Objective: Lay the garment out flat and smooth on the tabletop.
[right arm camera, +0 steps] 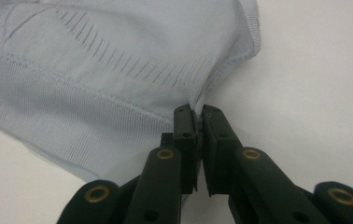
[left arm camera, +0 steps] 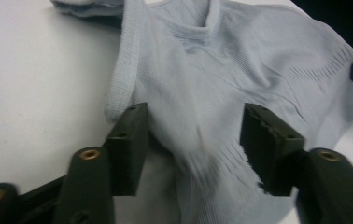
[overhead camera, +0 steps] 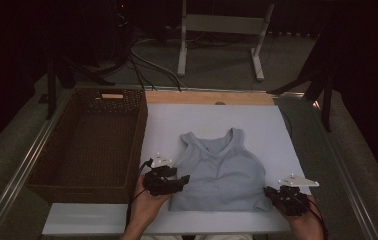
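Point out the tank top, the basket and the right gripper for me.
tank top [overhead camera: 222, 172], high view, chest panel.
basket [overhead camera: 136, 147], high view, right wall.
right gripper [right arm camera: 197, 114], right gripper view, between jaw tips.

A lab-like recording setup — dark curtains, loose cables on the carpet, a white stand's legs behind the table.

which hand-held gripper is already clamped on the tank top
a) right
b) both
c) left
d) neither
a: the right hand-held gripper has its jaws pinched shut on the hem corner of the light blue tank top, while the left hand-held gripper has its jaws apart around the fabric.
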Available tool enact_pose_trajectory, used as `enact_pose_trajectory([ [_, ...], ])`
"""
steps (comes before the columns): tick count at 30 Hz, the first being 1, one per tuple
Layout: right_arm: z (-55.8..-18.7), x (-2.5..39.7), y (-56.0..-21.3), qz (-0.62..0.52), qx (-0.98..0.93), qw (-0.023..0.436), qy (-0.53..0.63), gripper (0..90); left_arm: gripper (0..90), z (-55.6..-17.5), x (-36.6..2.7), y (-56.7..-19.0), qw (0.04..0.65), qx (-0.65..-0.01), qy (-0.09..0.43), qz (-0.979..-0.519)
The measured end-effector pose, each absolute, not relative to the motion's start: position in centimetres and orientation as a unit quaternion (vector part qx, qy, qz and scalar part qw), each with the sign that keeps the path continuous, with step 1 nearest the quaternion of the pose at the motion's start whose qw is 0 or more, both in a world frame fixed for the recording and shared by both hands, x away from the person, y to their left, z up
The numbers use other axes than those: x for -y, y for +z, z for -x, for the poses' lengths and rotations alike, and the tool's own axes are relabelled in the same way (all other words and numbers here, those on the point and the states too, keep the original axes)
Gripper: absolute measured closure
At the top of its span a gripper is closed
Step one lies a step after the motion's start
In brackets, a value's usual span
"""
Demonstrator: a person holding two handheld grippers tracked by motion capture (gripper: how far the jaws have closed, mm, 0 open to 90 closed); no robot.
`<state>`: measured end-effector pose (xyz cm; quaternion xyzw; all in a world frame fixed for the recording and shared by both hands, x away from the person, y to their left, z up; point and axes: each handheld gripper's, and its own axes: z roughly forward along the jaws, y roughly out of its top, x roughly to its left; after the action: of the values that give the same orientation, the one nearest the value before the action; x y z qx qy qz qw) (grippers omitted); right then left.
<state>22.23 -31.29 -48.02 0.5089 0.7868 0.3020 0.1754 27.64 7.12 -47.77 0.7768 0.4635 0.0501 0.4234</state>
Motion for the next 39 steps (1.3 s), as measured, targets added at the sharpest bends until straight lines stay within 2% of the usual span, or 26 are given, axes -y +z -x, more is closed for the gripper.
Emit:
enact_pose_trajectory([
  [3,-22.1,31.3,-47.9,-0.507,-0.786,0.177,0.307,85.3,42.1,-27.7,-7.2,-48.2,0.420,-0.484,0.055,-0.766],
  [9,-22.1,31.3,-48.0,-0.506,-0.786,0.178,0.307,85.3,41.2,-28.0,-7.2,-49.0,0.400,-0.490,0.057,-0.773],
  [16,-22.2,31.2,-47.9,-0.505,-0.787,0.178,0.307,85.3,41.2,-29.7,-6.5,-49.1,0.427,-0.493,0.051,-0.757],
  [17,-22.2,31.1,-48.0,-0.505,-0.787,0.178,0.307,85.3,44.3,-29.8,-6.4,-49.1,0.427,-0.494,0.061,-0.755],
  [20,-22.1,31.1,-48.0,-0.504,-0.787,0.178,0.308,85.3,66.1,-29.7,-6.4,-48.9,0.428,-0.502,0.077,-0.747],
  [22,-22.1,31.1,-48.0,-0.504,-0.787,0.175,0.311,85.3,77.1,-29.4,-6.5,-48.7,0.429,-0.504,0.086,-0.745],
  [24,-22.0,31.0,-47.9,-0.502,-0.787,0.174,0.313,85.3,82.8,-28.9,-6.5,-48.6,0.424,-0.506,0.101,-0.744],
  [39,-21.7,30.0,-47.9,-0.486,-0.798,0.158,0.318,85.3,85.0,-27.0,-8.0,-48.6,0.386,-0.522,0.105,-0.753],
])
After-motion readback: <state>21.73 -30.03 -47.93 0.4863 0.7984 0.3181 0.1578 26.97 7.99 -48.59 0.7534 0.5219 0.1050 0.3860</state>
